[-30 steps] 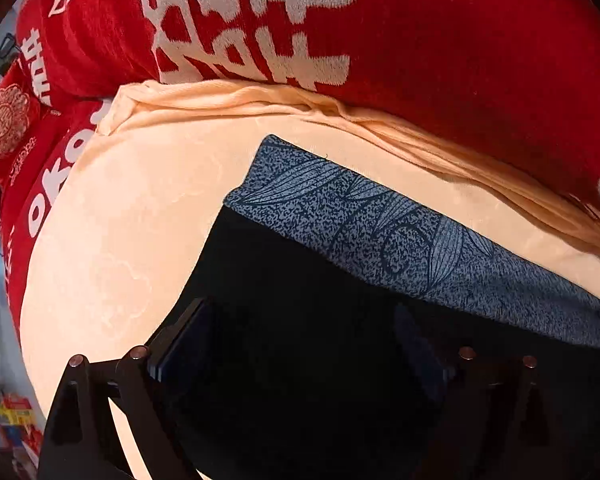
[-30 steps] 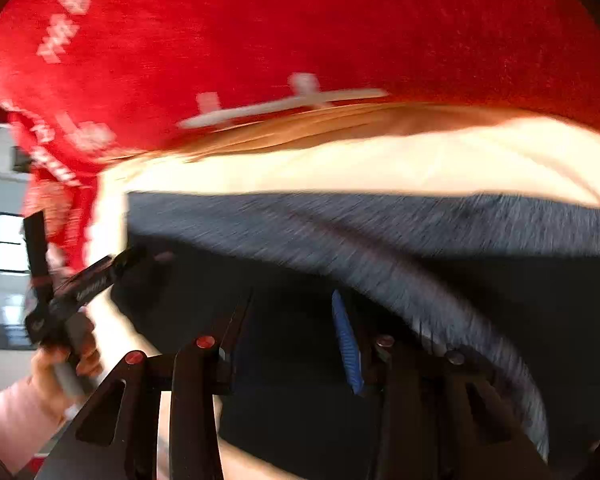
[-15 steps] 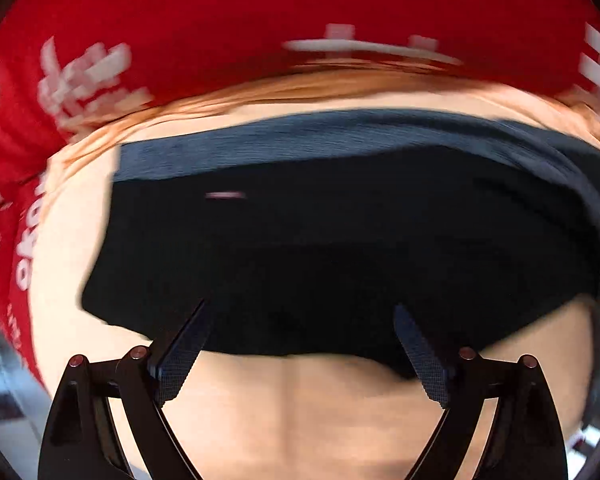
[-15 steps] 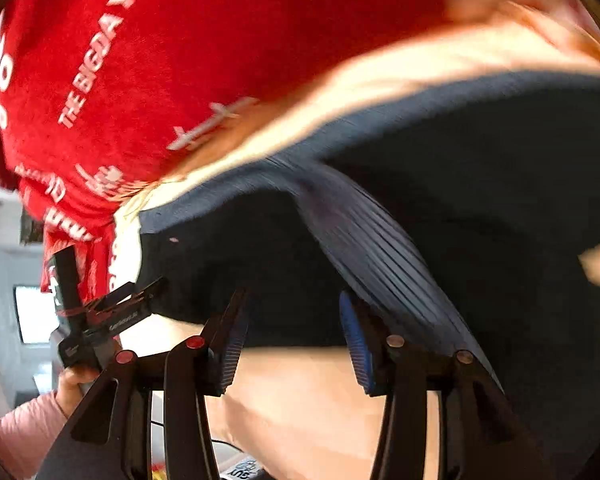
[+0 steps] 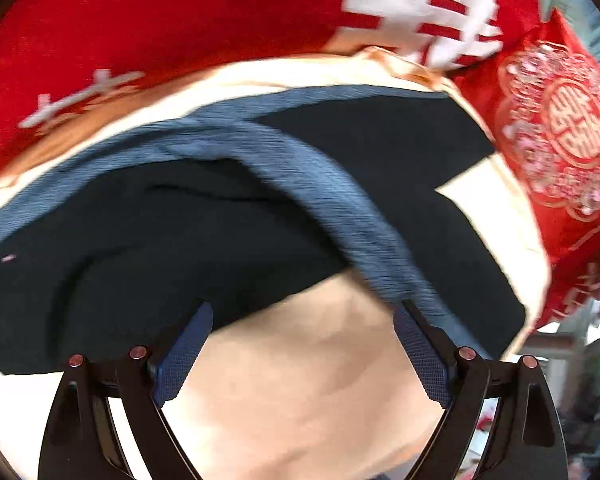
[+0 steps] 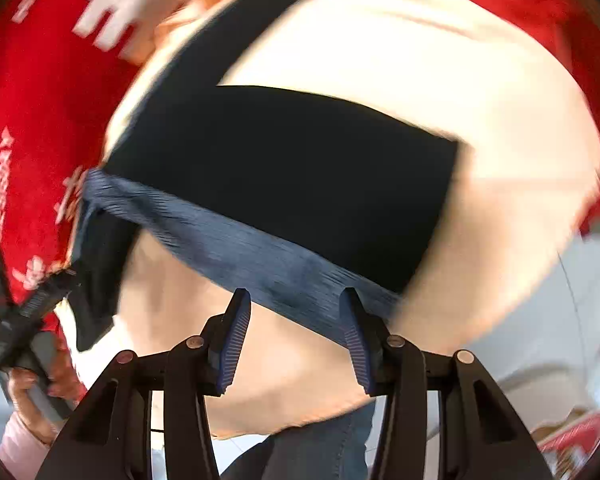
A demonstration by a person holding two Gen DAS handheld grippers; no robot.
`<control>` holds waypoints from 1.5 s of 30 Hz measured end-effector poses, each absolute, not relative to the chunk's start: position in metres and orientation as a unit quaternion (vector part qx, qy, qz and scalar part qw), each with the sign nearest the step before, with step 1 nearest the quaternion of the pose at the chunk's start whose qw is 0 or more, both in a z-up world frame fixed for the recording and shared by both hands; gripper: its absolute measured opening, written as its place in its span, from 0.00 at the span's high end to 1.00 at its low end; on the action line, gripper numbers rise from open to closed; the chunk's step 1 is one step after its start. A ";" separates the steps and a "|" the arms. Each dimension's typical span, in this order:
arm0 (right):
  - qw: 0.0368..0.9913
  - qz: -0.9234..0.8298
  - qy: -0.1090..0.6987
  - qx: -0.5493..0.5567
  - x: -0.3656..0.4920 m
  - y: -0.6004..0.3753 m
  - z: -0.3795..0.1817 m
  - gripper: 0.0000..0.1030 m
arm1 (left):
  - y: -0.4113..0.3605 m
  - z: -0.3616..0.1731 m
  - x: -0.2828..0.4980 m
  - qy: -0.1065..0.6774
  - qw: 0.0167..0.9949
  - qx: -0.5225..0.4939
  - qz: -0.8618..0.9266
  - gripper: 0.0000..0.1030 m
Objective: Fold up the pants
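Your left gripper (image 5: pixel 300 344) stands spread wide and holds nothing; its blue pads (image 5: pixel 186 350) hang over bare cloth just short of the garment. Your right gripper (image 6: pixel 296 328) is about half open and also empty, its fingertips at the near rim of the waistband without pinching it. The black pants with a blue-grey patterned waistband (image 5: pixel 340 208) lie partly folded on the peach sheet (image 5: pixel 308 392), towards its far edge beside the red blanket (image 5: pixel 160 28). They look light, limp and non-slippery; pinch the thicker waistband.

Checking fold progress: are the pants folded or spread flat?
Partly folded. The pants lie on the peach cloth with a grey-blue band turned diagonally across the black fabric; one leg extends beyond.
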State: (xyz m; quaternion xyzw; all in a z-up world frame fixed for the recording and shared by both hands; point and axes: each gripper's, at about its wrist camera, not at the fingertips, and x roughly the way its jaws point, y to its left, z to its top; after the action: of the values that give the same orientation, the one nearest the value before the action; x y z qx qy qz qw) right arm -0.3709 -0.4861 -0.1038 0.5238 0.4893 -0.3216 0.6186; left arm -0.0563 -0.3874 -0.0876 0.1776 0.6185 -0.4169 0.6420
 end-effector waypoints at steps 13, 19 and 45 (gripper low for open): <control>0.606 -0.255 0.408 0.633 -0.415 -0.488 -0.152 0.49 | -0.432 -0.121 -0.071 0.631 0.635 0.159 -0.416 0.10; 0.624 -0.216 0.432 0.614 -0.404 -0.521 -0.121 0.86 | -0.447 -0.105 -0.074 0.627 0.635 0.157 -0.424 0.53; 0.730 -0.224 0.506 0.400 -0.230 -0.722 -0.071 0.45 | -0.460 -0.095 0.005 0.585 0.752 0.186 -0.239 0.22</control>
State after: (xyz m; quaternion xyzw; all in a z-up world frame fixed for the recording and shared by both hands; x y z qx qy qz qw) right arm -0.2300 -0.7220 -0.0709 0.4004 0.5064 -0.2238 0.7302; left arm 0.0054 -0.4598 -0.0954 0.1860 0.5848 -0.2392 0.7525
